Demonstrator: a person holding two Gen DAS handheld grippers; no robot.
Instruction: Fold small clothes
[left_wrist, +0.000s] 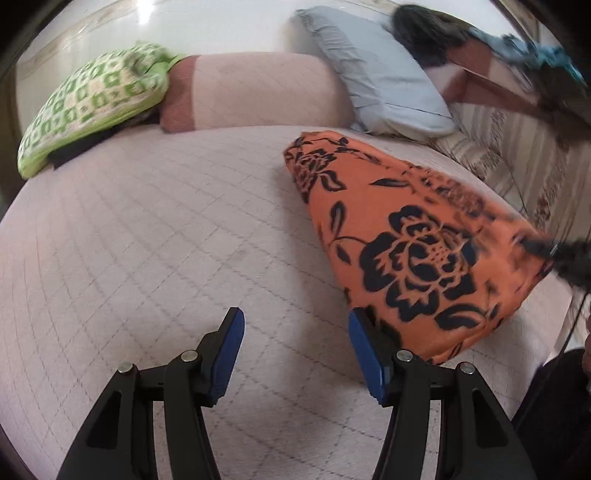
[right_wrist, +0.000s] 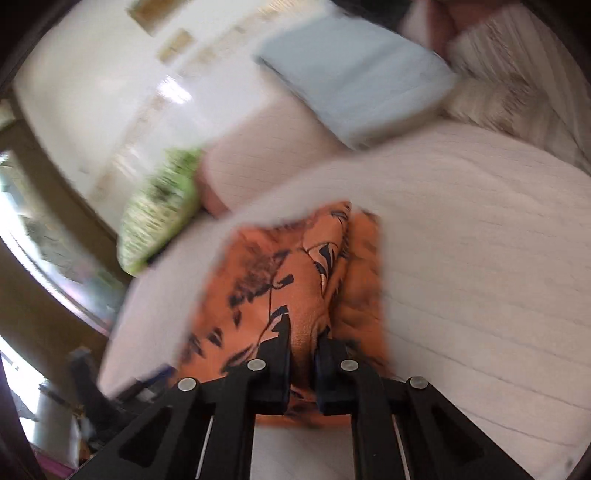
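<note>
The orange garment (left_wrist: 406, 251), printed with black flowers, lies on the pale quilted bed cover (left_wrist: 147, 240). In the left wrist view it stretches from beside the right-hand finger of the left gripper (left_wrist: 295, 332) up and away to the right, ahead of the gripper; its near edge sits just behind that finger's blue pad (left_wrist: 364, 350), and whether the two touch cannot be told. The left gripper's jaws stand apart with only bed cover between them, and no cloth in the gap.

At the garment's far right edge in that view, a blurred dark shape (left_wrist: 561, 258) meets the cloth, probably the right gripper.

In the right wrist view the orange garment (right_wrist: 295, 295) lies directly ahead of the right gripper (right_wrist: 304, 332) and runs back under it. The jaws are drawn nearly together and clamp a raised ridge of the orange cloth between the pads; the fabric bunches into a fold that runs forward from the fingertips. This view is smeared by motion.

Farther from the left gripper, ahead and to the left, a green-and-white patterned bundle (left_wrist: 96, 103) rests at the bed's edge against a pink bolster (left_wrist: 255, 92). Ahead and to the right, a light blue pillow (left_wrist: 376, 81) leans beyond the garment, with striped bedding (left_wrist: 517, 158) beside it.
</note>
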